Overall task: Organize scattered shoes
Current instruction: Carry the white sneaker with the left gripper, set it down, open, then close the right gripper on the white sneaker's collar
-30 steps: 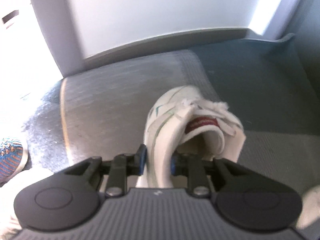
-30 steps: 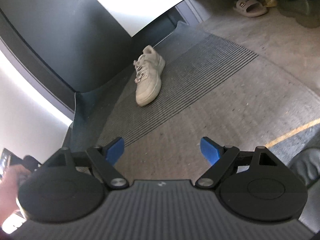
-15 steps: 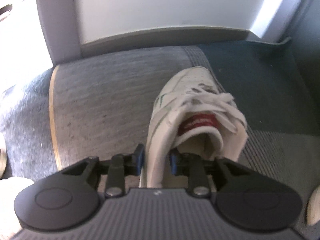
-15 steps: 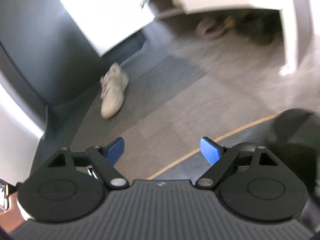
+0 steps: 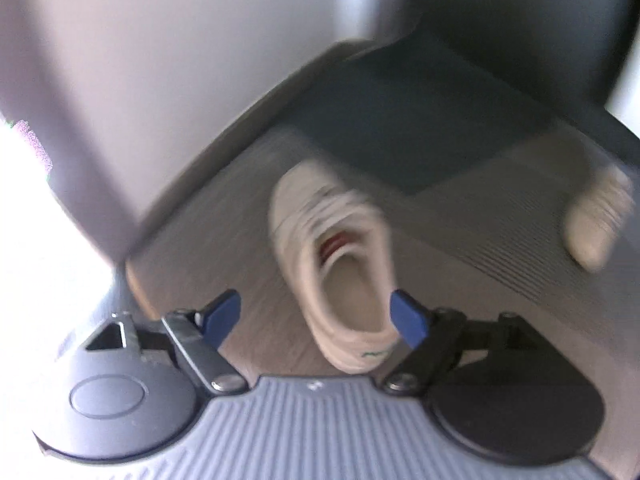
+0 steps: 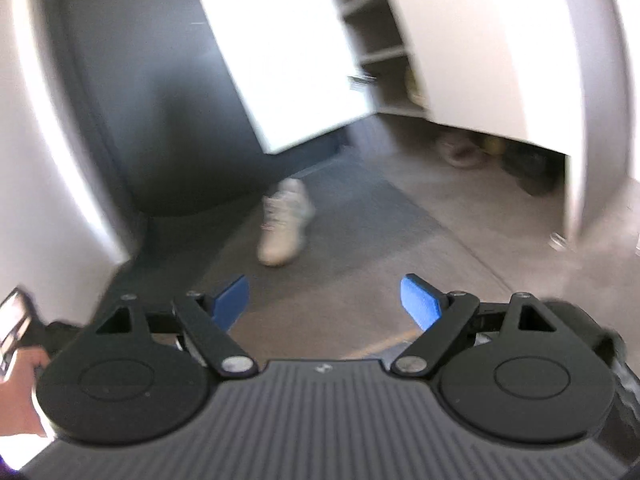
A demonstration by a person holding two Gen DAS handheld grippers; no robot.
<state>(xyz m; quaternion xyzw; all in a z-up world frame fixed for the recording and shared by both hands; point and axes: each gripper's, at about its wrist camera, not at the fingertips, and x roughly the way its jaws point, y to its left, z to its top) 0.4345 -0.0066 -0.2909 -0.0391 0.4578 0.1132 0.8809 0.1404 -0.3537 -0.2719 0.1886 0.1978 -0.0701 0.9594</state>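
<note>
Left gripper [image 5: 316, 316] was looking steeply down at the floor mat [image 5: 500, 232], jaws spread wide. They'd just been opening, and the white sneaker [image 5: 340, 264] sat on the mat below, in the gap as the cam saw it, but neither blue pad was pressing on it. Right pad looked v close to the heel edge; with the blur I couldn't tell if it touched. The shoe stood upright on its sole w/ toe pointing away from the cam, a red label visible on the tongue, some green marking at the heel. Pic was pretty smeared tbh.

Off to the right on the same ribbed mat there was a 2nd pale shoe [image 5: 596, 220], well apart from the first, too blurry for detail. Behind the mat a light wall/panel [image 5: 180, 60] rose up.

Right gripper [image 6: 324, 300] also had its jaws wide apart w/ nothing between them, just floor. From that cam a light sneaker [image 6: 284, 224] lay on the dark mat [image 6: 360, 216] near a dark wall, toe toward the far end. Further back on the right, a white cabinet [image 6: 480, 40] w/ its door open and shelves inside; under it, in the shadow, a sandal-ish thing [image 6: 456, 150] and other dark shapes, couldn't make those out. Bit of a hand [image 6: 24, 392] showed at the bottom left edge.
</note>
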